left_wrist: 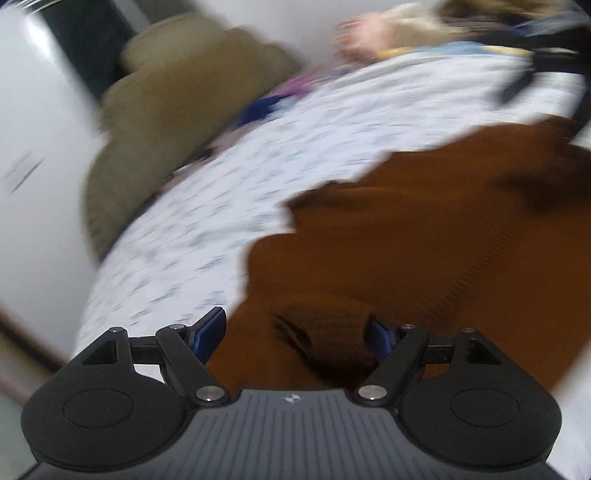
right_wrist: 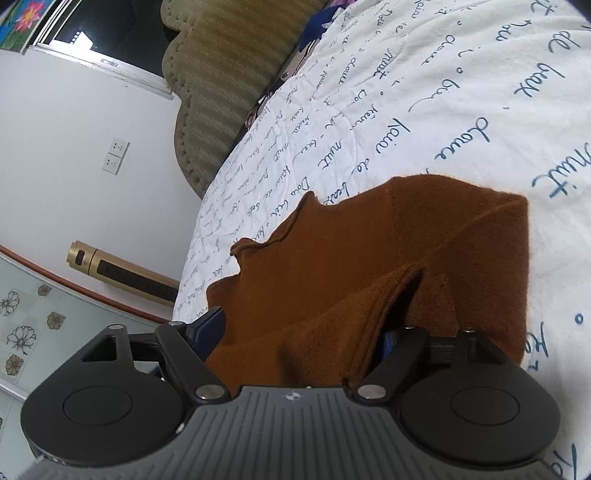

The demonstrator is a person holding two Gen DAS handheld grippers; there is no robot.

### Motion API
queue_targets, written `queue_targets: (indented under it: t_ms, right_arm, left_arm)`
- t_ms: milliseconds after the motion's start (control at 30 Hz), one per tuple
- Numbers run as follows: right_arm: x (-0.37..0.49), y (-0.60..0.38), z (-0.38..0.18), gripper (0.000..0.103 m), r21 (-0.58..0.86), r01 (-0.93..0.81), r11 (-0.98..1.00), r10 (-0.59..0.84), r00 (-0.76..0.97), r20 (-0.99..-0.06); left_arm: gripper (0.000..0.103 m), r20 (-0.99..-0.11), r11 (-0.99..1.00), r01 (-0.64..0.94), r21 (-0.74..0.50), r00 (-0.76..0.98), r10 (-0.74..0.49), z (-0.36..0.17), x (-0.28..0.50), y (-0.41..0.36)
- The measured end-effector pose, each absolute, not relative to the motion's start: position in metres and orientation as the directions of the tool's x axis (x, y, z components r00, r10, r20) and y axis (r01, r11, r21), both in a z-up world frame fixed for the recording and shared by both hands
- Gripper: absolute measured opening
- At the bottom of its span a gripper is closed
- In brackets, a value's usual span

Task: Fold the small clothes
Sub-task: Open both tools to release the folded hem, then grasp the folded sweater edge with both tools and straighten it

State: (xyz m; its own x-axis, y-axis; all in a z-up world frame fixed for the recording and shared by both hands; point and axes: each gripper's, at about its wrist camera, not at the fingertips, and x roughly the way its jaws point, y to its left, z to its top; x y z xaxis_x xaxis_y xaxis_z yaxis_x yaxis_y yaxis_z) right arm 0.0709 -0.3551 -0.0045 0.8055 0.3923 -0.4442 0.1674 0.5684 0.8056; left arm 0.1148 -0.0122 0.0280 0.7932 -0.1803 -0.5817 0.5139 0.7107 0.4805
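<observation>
A rust-brown knit garment (left_wrist: pixel 406 240) lies on the white bedcover with blue script (left_wrist: pixel 258 166). In the blurred left wrist view my left gripper (left_wrist: pixel 295 332) stands open just above the garment's near edge. A raised fold of the cloth sits between its blue pads (left_wrist: pixel 212 326) without being pinched. In the right wrist view the same garment (right_wrist: pixel 369 258) lies partly folded over on the bedcover (right_wrist: pixel 443 92). My right gripper (right_wrist: pixel 301 332) is open. A loose flap is draped between its fingers and hides most of the right finger.
An olive padded headboard (right_wrist: pixel 229 74) runs along the bed's far side, with blue and purple clothes (left_wrist: pixel 266 107) beside it. A person's hand (left_wrist: pixel 362 33) shows blurred at the top. A gold cylindrical appliance (right_wrist: pixel 122 273) stands on the floor by the white wall.
</observation>
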Motion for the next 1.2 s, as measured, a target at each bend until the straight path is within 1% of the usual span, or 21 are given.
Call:
queue_targets:
  t_ms: [67,100,167,200,267,367,433,500,567,633,733,800,867,900,933,967,1000,1033,1100,1167,1200]
  right_arm:
    - [0.071,-0.364,-0.002,0.081,0.834,0.158,0.528,0.382,0.833,-0.4]
    - [0.071,-0.371,-0.003,0.082,0.859,0.156,0.488,0.373,0.852,-0.367]
    - [0.068,-0.385,-0.008,0.089,0.905,0.163,0.393,0.332,0.892,-0.305]
    - [0.066,-0.39,-0.011,0.089,0.914,0.17,0.369,0.302,0.908,-0.291]
    - [0.061,-0.396,-0.012,0.089,0.898,0.208,0.387,0.236,0.919,-0.315]
    - [0.049,-0.392,-0.007,0.089,0.85,0.221,0.479,0.198,0.916,-0.35]
    - [0.04,-0.385,-0.001,0.089,0.812,0.206,0.546,0.195,0.911,-0.363]
    - [0.033,-0.372,0.008,0.089,0.75,0.2,0.63,0.172,0.906,-0.386]
    - [0.032,-0.362,0.016,0.089,0.693,0.194,0.694,0.161,0.896,-0.413]
    - [0.037,-0.35,0.023,0.09,0.655,0.164,0.737,0.186,0.883,-0.431]
    - [0.046,-0.325,0.028,0.091,0.581,0.136,0.802,0.2,0.857,-0.476]
    - [0.05,-0.31,0.029,0.091,0.548,0.121,0.828,0.204,0.845,-0.494]
    - [0.053,-0.3,0.026,0.092,0.551,0.097,0.829,0.235,0.833,-0.5]
    - [0.053,-0.296,0.023,0.092,0.56,0.092,0.823,0.25,0.827,-0.504]
    - [0.055,-0.293,0.019,0.092,0.567,0.092,0.819,0.26,0.82,-0.509]
    - [0.054,-0.29,0.016,0.092,0.568,0.097,0.818,0.263,0.814,-0.517]
    - [0.054,-0.288,0.012,0.092,0.563,0.102,0.82,0.26,0.81,-0.526]
    - [0.054,-0.286,0.009,0.092,0.554,0.106,0.826,0.254,0.807,-0.533]
    - [0.05,-0.286,0.008,0.092,0.536,0.108,0.837,0.242,0.807,-0.539]
    - [0.048,-0.288,0.009,0.092,0.533,0.112,0.839,0.234,0.81,-0.538]
    - [0.046,-0.29,0.01,0.092,0.534,0.118,0.837,0.228,0.813,-0.536]
  left_arm:
    - [0.079,-0.57,0.811,0.395,0.43,0.816,-0.095,0.037,0.144,-0.008]
    - [0.078,-0.579,0.859,0.346,0.378,0.812,-0.071,0.044,0.157,-0.003]
    - [0.078,-0.599,0.923,0.289,0.256,0.796,-0.083,0.058,0.174,0.015]
    - [0.078,-0.608,0.943,0.264,0.203,0.789,-0.09,0.063,0.179,0.024]
    - [0.078,-0.613,0.961,0.234,0.144,0.784,-0.099,0.07,0.18,0.038]
    - [0.078,-0.608,0.964,0.227,0.135,0.787,-0.101,0.07,0.169,0.057]
    - [0.078,-0.603,0.956,0.263,0.129,0.786,-0.135,0.067,0.155,0.066]
    - [0.078,-0.605,0.935,0.328,0.136,0.775,-0.184,0.062,0.142,0.068]
    - [0.078,-0.614,0.884,0.432,0.176,0.75,-0.244,0.058,0.124,0.064]
    - [0.078,-0.6,0.807,0.52,0.281,0.751,-0.275,0.052,0.104,0.051]
    - [0.078,-0.58,0.624,0.62,0.476,0.754,-0.307,0.037,0.071,0.021]
    - [0.08,-0.551,0.506,0.622,0.598,0.777,-0.305,0.021,0.055,-0.002]
    - [0.081,-0.52,0.451,0.586,0.673,0.809,-0.275,0.006,0.054,-0.025]
    - [0.081,-0.515,0.458,0.571,0.681,0.819,-0.255,0.002,0.06,-0.034]
    - [0.086,-0.518,0.486,0.562,0.669,0.822,-0.238,0.0,0.069,-0.039]
    - [0.092,-0.52,0.534,0.545,0.646,0.827,-0.215,0.002,0.082,-0.043]
    - [0.094,-0.515,0.588,0.516,0.622,0.836,-0.19,0.006,0.097,-0.042]
    - [0.094,-0.499,0.649,0.47,0.598,0.852,-0.157,0.014,0.114,-0.039]
    - [0.094,-0.458,0.766,0.321,0.557,0.888,-0.04,0.029,0.144,-0.027]
    - [0.093,-0.455,0.85,0.193,0.49,0.889,0.061,0.046,0.169,-0.008]
    - [0.093,-0.467,0.88,0.159,0.448,0.881,0.078,0.054,0.176,0.003]
